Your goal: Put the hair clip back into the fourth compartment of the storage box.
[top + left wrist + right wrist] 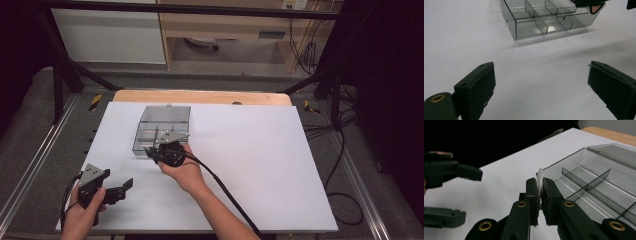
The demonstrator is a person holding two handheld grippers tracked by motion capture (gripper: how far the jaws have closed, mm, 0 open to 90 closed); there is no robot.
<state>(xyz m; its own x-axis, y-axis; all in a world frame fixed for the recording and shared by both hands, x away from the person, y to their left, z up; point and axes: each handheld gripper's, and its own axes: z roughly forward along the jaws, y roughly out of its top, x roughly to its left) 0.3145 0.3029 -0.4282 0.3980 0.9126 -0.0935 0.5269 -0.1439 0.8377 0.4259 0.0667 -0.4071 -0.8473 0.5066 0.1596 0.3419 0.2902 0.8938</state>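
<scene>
Clear smoky plastic is what we are looking at in the divided organiser box point(162, 131), which is sitting on the white tabletop point(250, 165) a little left of centre in the high view, its lid standing open toward the far edge. In the left gripper view the box point(541, 20) is lying at the top centre of the frame, its thin partitions splitting it into several compartments.

We are holding the right gripper point(151, 151) just at the near edge of the box in the high view, centre-left of the frame, with the hand point(182, 170) behind it and the cable trailing toward the lower right. In the right gripper view its jaws are pressed together on a thin, pale, flat piece point(540, 181), which is standing upright between the pads and poking out above them at the middle of the frame; we cannot tell what the piece is. The box wall is lying just to the right of those jaws.

We are resting the left gripper point(120, 189) at the lower left of the high view, well apart from the box. In its own view the jaws are standing wide apart over bare tabletop, gripping nothing.
</scene>
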